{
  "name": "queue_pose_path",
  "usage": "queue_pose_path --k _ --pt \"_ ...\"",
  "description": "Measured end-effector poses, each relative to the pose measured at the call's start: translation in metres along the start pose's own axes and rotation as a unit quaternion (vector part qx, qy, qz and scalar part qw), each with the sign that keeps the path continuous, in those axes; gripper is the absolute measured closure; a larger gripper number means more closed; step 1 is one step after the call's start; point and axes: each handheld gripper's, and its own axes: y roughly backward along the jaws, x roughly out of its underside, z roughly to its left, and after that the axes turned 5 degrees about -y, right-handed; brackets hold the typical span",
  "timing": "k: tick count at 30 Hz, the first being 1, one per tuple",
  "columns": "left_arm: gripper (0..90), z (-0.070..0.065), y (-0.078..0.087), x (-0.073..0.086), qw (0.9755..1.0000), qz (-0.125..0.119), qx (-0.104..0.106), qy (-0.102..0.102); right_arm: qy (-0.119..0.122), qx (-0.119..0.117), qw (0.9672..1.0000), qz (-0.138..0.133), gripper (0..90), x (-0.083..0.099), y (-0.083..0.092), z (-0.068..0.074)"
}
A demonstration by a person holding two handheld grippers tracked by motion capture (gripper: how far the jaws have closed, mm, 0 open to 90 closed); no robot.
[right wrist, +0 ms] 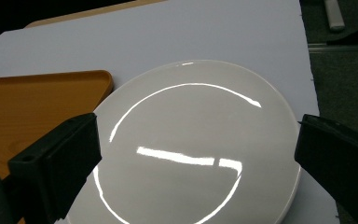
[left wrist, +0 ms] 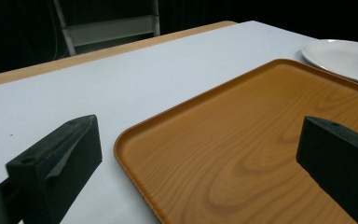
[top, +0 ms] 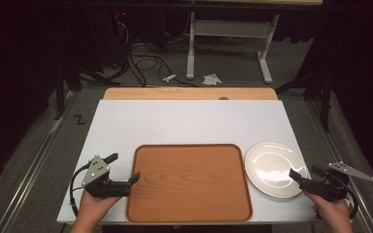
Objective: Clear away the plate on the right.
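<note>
1. Table [top: 184, 121] with a white top is the largest thing; its far half is bare, so there is much open room there for moving, while all things lie along the near edge, close to the person

2. Tray [top: 189, 182], brown with wood grain, lies flat at the near middle of the table. It is empty, and its raised rim reaches almost to the near table edge, so I judge it is waiting to receive something

3. Plate [top: 272, 167], white and glossy, lies flat on the table just beside the right side of the tray; if they touch, I cannot tell. It sits close to the right edge of the table, so there is little room on that side

4. Right gripper [top: 307, 176] is held low over the near right part of the plate, its jaws spread wide. In the right gripper view the plate [right wrist: 191, 149] lies between the two jaws, not pinched. I judge the hand prepares to take the plate by its rim

5. Left gripper [top: 125, 168] is at the left side of the tray, jaws also spread and holding nothing. In the left gripper view one jaw stands over the table and the other over the tray [left wrist: 242, 154], perhaps to steady it
</note>
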Motion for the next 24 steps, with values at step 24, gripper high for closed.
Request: queue_pose_path --k 24 --pt "0.2 -0.008 -0.011 -0.007 0.999 -0.024 0.023 -0.028 -0.13 -0.028 0.9907 0.028 19.9 0.023 0.005 -0.033"
